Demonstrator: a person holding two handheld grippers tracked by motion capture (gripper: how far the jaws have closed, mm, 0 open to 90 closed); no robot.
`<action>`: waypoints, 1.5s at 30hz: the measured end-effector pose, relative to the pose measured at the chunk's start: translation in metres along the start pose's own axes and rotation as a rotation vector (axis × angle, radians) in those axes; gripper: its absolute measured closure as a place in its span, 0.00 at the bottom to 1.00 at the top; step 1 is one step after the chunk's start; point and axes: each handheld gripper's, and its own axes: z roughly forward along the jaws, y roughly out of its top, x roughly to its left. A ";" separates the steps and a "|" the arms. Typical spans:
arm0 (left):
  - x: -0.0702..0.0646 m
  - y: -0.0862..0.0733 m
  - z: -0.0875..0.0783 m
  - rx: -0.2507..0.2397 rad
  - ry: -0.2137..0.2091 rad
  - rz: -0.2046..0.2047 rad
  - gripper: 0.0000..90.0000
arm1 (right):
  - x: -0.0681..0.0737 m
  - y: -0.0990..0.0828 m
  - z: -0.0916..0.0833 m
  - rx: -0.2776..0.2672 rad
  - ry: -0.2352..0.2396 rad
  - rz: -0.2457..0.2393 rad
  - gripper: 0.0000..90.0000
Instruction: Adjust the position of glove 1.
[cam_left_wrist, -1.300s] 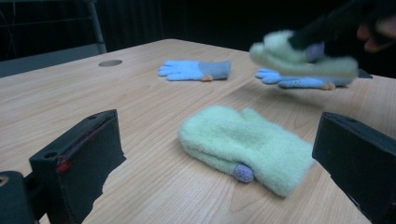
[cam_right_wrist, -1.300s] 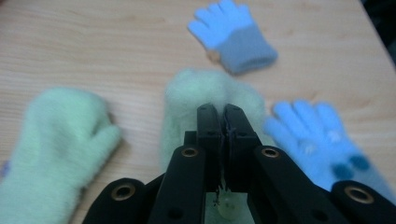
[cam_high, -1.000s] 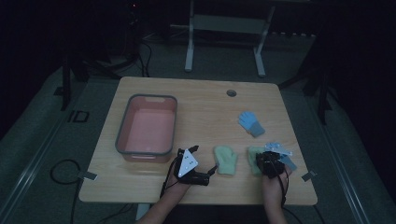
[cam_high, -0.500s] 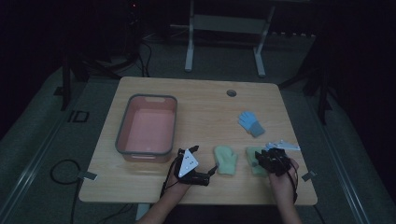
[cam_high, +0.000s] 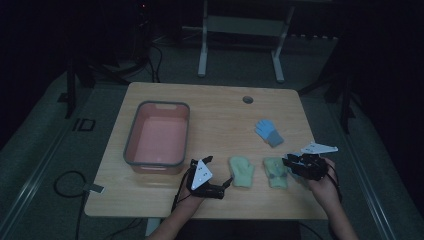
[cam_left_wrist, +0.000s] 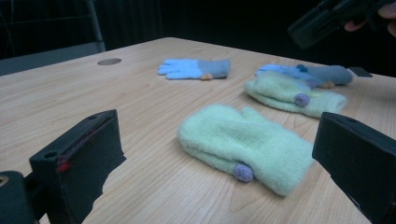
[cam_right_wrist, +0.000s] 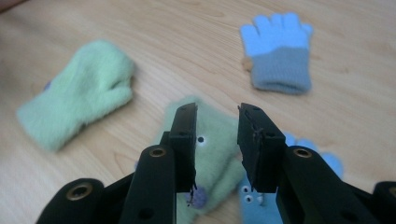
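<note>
Right gripper (cam_right_wrist: 215, 116) (just opened, empty) above green mitten (cam_right_wrist: 212, 154)

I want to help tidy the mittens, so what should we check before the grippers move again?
1. Right gripper empty: ok. Its jaws have just been opening, with nothing between them.
2. Right gripper over the right mitten: ok, above it, not touching.
3. Left gripper open and facing the left mitten: ok.
4. Bin has room: ok, looks empty.
5. Blue glove free of the right mitten: cannot tell, they touch or overlap.
</note>
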 end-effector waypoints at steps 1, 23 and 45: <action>0.000 0.000 0.000 0.000 0.000 0.000 0.02 | -0.002 0.001 -0.001 0.007 0.018 -0.035 0.74; 0.000 0.000 0.000 0.003 0.003 0.006 0.02 | 0.016 -0.034 0.042 0.121 0.022 -0.030 0.84; 0.002 -0.001 -0.001 -0.015 0.006 -0.026 0.02 | 0.090 0.054 0.007 -0.044 -0.142 0.014 0.94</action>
